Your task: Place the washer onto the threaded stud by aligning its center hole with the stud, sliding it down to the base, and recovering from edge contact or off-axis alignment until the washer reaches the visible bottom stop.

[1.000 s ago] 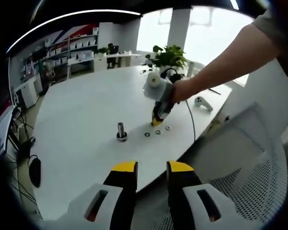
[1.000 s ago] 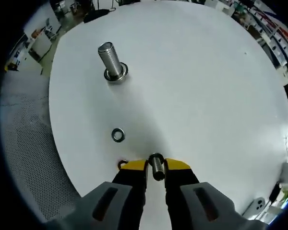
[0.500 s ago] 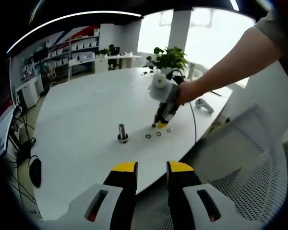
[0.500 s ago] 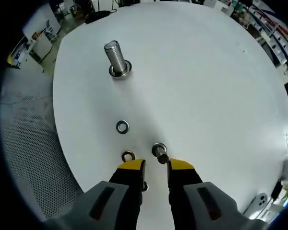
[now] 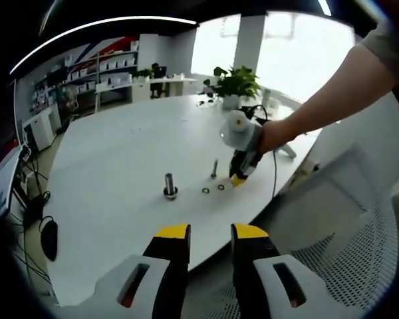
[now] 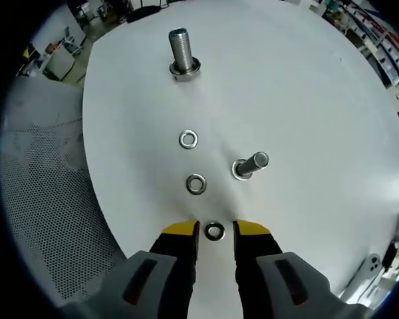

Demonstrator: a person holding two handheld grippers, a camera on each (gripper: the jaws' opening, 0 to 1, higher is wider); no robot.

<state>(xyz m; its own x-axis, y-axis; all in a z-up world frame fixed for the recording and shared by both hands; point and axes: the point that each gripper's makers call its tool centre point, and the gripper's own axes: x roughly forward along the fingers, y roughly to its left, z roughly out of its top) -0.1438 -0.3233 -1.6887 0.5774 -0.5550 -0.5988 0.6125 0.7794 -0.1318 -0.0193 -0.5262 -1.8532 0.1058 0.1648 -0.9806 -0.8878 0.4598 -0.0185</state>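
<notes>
On the white round table (image 5: 113, 153) stands the large threaded stud (image 5: 169, 184) (image 6: 180, 50). A thinner stud (image 5: 215, 168) (image 6: 249, 165) stands upright to its right. Three washers lie in a row toward the table edge: the far washer (image 6: 189, 139), the middle washer (image 6: 196, 184) and the near washer (image 6: 215, 231). My right gripper (image 6: 215, 229) (image 5: 240, 176) is open, its yellow tips resting either side of the near washer. My left gripper (image 5: 211, 232) hangs open and empty off the table's near edge, well short of the large stud.
A person's arm (image 5: 326, 100) reaches in from the upper right, holding the right gripper. A perforated white chair (image 5: 339, 252) (image 6: 40, 199) stands beside the table edge. A potted plant (image 5: 236, 81) stands at the table's far side, and a black mouse (image 5: 48, 237) lies at the left.
The right gripper has let go of the thin stud, which now stands on the table. It has pulled back toward the table edge, over the near washer. The left gripper has stayed put.
</notes>
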